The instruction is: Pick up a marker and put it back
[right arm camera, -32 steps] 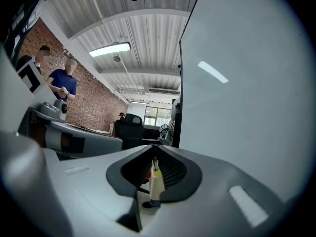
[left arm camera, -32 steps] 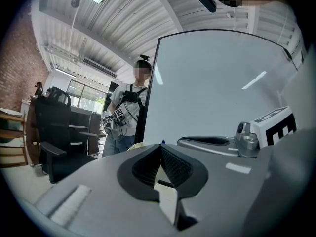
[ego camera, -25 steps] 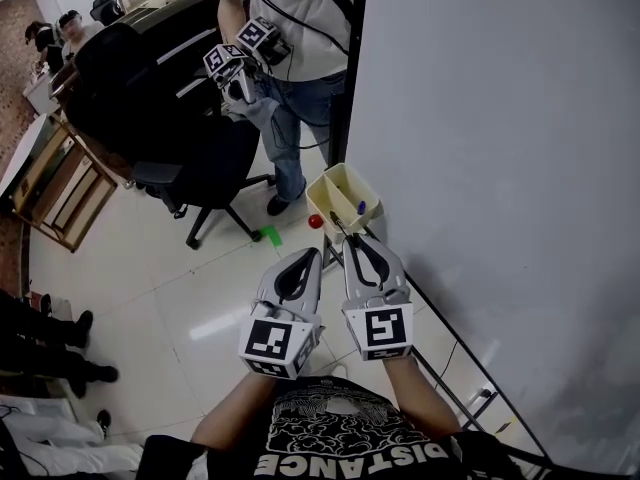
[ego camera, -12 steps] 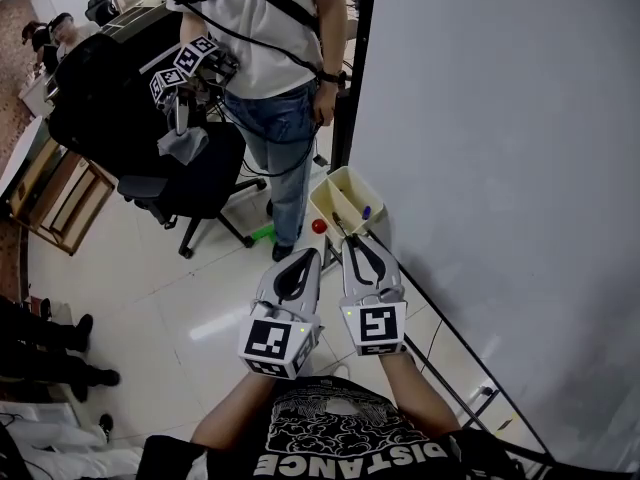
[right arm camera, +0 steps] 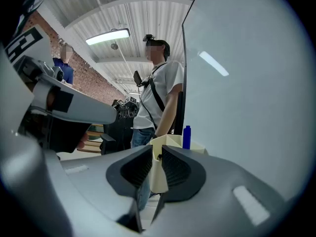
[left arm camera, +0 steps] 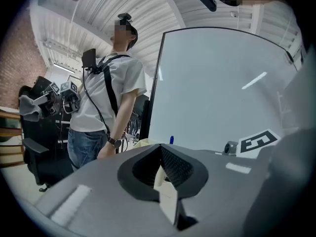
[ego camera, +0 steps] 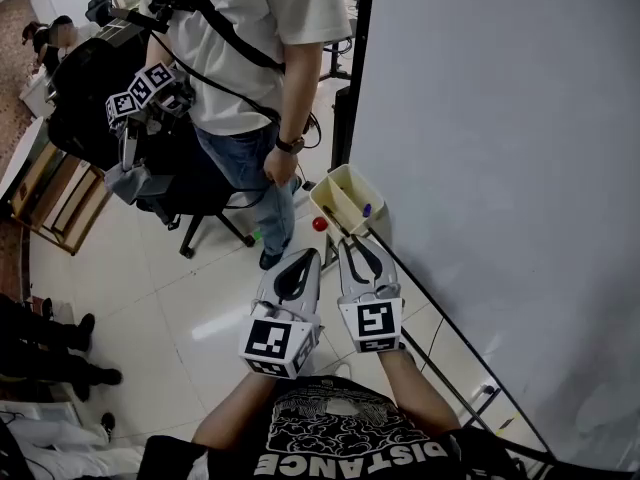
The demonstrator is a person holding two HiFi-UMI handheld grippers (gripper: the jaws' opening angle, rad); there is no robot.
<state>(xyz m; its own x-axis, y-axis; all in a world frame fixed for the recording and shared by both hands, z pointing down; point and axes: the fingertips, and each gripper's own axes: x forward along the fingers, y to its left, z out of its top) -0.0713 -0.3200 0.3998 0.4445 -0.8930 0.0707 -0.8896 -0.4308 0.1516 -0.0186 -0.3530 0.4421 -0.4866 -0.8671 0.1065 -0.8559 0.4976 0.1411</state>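
Observation:
A cream marker box [ego camera: 338, 182] hangs at the whiteboard's lower left corner. A blue marker [ego camera: 366, 209] stands in it, also seen in the right gripper view [right arm camera: 186, 136]. A thin dark stick [ego camera: 334, 220] runs from the box to the tips of my right gripper [ego camera: 345, 238]. In the right gripper view that gripper [right arm camera: 155, 148] points at the box [right arm camera: 173, 141]. Its jaws stand a narrow gap apart, with a small dark speck between the tips; I cannot tell whether they press on it. My left gripper [ego camera: 305, 255] is beside it with its tips together and nothing between them.
The whiteboard [ego camera: 500, 168] fills the right side. A red ball [ego camera: 319, 224] sits just left of the box. A person in a white shirt [ego camera: 250, 48] stands close behind the box, carrying marker-cube grippers [ego camera: 145, 88]. A black office chair [ego camera: 90, 78] and a wooden shelf [ego camera: 60, 198] are at the left.
The person in the white shirt has walked nearer and to the left, and now stands in front of the black chair. My two grippers have barely shifted.

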